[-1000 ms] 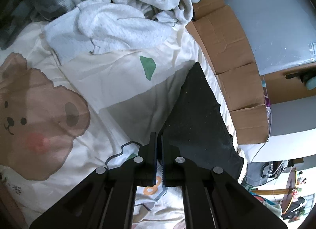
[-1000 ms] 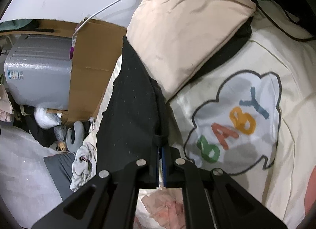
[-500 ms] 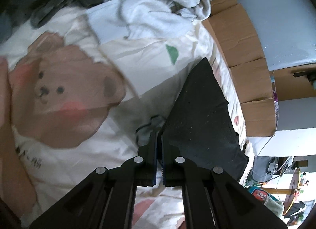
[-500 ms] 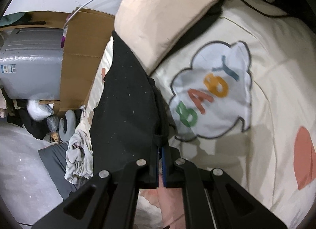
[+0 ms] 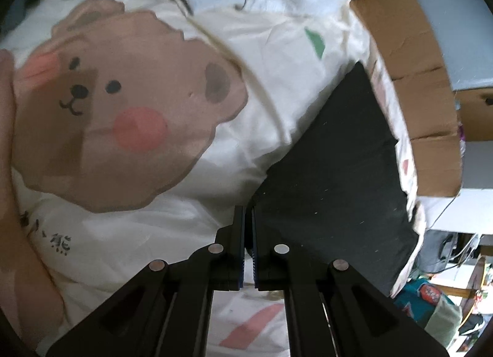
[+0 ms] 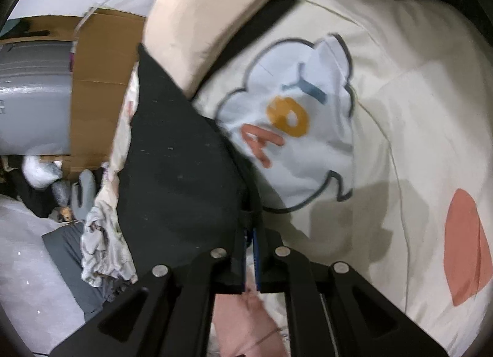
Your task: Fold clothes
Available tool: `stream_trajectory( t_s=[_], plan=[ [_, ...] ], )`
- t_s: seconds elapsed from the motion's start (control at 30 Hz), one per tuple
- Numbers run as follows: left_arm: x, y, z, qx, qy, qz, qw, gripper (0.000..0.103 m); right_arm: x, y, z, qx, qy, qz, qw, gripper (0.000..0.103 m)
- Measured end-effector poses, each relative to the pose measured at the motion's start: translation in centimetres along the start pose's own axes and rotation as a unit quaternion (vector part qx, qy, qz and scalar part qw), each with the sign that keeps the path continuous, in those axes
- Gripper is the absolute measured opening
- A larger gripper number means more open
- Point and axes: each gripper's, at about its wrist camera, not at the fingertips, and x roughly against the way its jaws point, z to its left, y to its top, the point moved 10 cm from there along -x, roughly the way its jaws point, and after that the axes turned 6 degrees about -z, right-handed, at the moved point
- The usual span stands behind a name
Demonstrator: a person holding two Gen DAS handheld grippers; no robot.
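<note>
Left wrist view shows the left gripper (image 5: 249,218) with its jaws pinched on a corner of the black garment (image 5: 339,172), which stretches away toward 1 o'clock above the bear-print bedcover (image 5: 123,116). From the right wrist camera the right gripper (image 6: 250,233) is likewise clamped on another edge, the cloth running off toward 11 o'clock beside the beige pillow (image 6: 215,11). Judging by how it sags between the grips, the fabric is light, limp and thin, so it should be held at corners or hems and kept taut, or it will droop and bunch.
</note>
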Motion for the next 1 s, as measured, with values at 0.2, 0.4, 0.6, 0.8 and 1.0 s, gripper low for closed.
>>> stream_trajectory(
  t_s=[0.2,0.4,0.6,0.8,1.0],
  plan=[
    [-1.0,0.1,0.2,-0.035,0.043,0.021,0.9982,0.009,0.8,0.3,-1.8,0.002,-0.040,-0.010,0.999,0.014],
    [-0.7,2.9,-2.2,-0.080,0.035,0.004,0.9961,0.010,2.0,2.0,0.0,0.048,-0.037,-0.030,0.998,0.015],
    [-0.8,5.8,-5.1,-0.117,0.033,-0.005,0.9926,0.010,2.3,4.1,3.7,0.093,-0.026,-0.055,0.994,0.015],
    [-1.3,8.1,-7.5,-0.159,0.037,0.004,0.9865,0.011,1.9,5.1,7.4,0.146,-0.016,-0.059,0.987,0.020],
    [-2.0,10.2,-11.0,-0.211,0.031,0.014,0.9769,0.061,1.1,5.6,10.3,0.185,-0.009,-0.062,0.981,0.027]
  ],
)
